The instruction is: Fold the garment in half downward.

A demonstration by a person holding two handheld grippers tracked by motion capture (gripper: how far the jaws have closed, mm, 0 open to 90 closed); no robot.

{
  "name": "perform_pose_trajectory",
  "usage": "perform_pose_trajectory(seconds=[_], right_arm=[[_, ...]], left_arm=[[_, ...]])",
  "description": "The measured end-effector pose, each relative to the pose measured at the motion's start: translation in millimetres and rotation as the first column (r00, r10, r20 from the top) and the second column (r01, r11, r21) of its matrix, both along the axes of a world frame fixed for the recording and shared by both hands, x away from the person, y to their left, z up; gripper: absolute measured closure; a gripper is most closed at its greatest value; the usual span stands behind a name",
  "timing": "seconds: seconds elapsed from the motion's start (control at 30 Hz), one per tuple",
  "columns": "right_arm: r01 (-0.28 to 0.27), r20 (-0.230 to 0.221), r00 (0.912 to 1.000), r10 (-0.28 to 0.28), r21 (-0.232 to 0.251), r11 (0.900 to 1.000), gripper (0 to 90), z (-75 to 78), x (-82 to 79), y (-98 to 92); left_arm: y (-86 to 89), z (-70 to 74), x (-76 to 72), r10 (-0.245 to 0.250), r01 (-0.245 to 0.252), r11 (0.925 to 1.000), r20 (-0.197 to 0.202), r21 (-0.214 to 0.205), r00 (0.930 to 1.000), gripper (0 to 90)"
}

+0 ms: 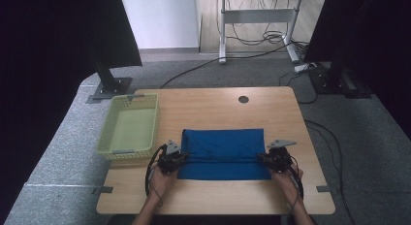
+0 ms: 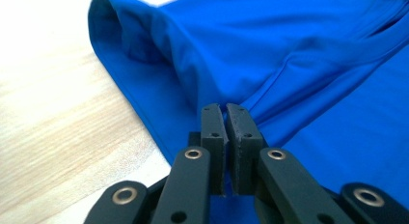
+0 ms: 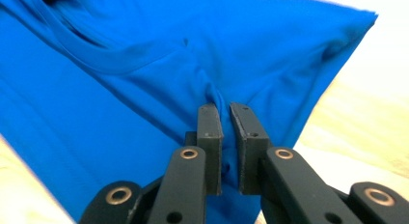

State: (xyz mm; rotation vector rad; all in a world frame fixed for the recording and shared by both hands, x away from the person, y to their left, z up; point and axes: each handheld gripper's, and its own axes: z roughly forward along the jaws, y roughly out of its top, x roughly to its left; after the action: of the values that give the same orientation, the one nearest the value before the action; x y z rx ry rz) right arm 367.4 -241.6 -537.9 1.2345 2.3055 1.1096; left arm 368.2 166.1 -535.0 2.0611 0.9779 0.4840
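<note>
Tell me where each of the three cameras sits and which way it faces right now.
High view: above the person's side, looking forward and down at the light wooden table, folded blue fabric garment and pale green plastic basket; forearms, left gripper and right gripper show.
Left gripper view: rides the left gripper, looking along its black jaws, shut on the garment's edge.
Right gripper view: rides the right gripper, jaws pinching a fold.
Shared: all show the garment and table.
</note>
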Motion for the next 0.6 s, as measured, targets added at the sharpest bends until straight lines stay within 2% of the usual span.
perform_pose_trajectory(seconds=[0.03, 0.07, 0.2, 0.23, 0.27, 0.33, 0.37, 0.4, 0.43, 0.47, 0.6], right_arm=[[-0.003, 0.011, 0.9999, 0.003, 0.003, 1.0000, 83.0, 3.8, -3.2, -1.1], [-0.011, 0.033, 0.9994, 0.010, 0.013, 0.9999, 84.0, 11.3, -11.8, -4.0], [-0.020, 0.039, 0.9991, 0.019, 0.030, 0.9993, 84.2, 14.2, -20.0, -5.7], [-0.020, 0.039, 0.9991, 0.019, 0.030, 0.9993, 84.2, 14.2, -20.0, -5.7], [-0.046, 0.027, 0.9986, 0.045, 0.019, 0.9988, 84.2, 10.4, -29.8, -4.1], [-0.050, 0.017, 0.9986, 0.050, 0.015, 0.9986, 84.2, 7.5, -31.6, -3.6], [-0.050, 0.017, 0.9986, 0.050, 0.015, 0.9986, 84.2, 7.5, -31.6, -3.6], [-0.052, -0.020, 0.9984, 0.052, 0.007, 0.9986, 84.2, -3.1, -30.8, -3.6], [-0.052, -0.020, 0.9984, 0.052, 0.007, 0.9986, 84.2, -3.1, -30.8, -3.6], [-0.057, -0.049, 0.9972, 0.057, -0.003, 0.9983, 84.0, -11.3, -27.5, -3.1], [-0.060, -0.048, 0.9971, 0.060, 0.002, 0.9982, 84.0, -12.3, -27.2, -3.3]], left_arm=[[0.0, 0.0, 0.0, 0.000, 0.000, 1.0000, 0.000, 0.000, 1.0000, 86.5], [3.1, 8.4, -15.2, -0.018, 0.019, 0.9996, 0.017, -0.021, 0.9997, 86.5], [3.6, 8.6, -19.5, -0.025, 0.026, 0.9994, 0.017, -0.021, 0.9995, 86.5], [4.3, 3.4, -27.7, -0.036, 0.036, 0.9993, 0.002, 0.010, 0.9993, 86.5], [5.2, 0.8, -28.2, -0.036, 0.036, 0.9992, -0.010, 0.014, 0.9993, 86.5], [5.2, 0.8, -28.2, -0.036, 0.036, 0.9992, -0.010, 0.014, 0.9993, 86.4], [7.6, -6.6, -24.8, -0.027, 0.027, 0.9995, -0.044, 0.015, 0.9987, 86.4], [7.4, -8.2, -23.5, -0.026, 0.026, 0.9995, -0.050, 0.018, 0.9984, 86.3], [7.4, -8.2, -23.5, -0.026, 0.026, 0.9995, -0.050, 0.018, 0.9984, 86.1], [5.6, -11.6, -21.5, -0.026, 0.028, 0.9991, -0.059, 0.033, 0.9979, 85.6], [7.3, -11.5, -20.0, -0.022, 0.023, 0.9994, -0.065, 0.026, 0.9977, 85.4]])
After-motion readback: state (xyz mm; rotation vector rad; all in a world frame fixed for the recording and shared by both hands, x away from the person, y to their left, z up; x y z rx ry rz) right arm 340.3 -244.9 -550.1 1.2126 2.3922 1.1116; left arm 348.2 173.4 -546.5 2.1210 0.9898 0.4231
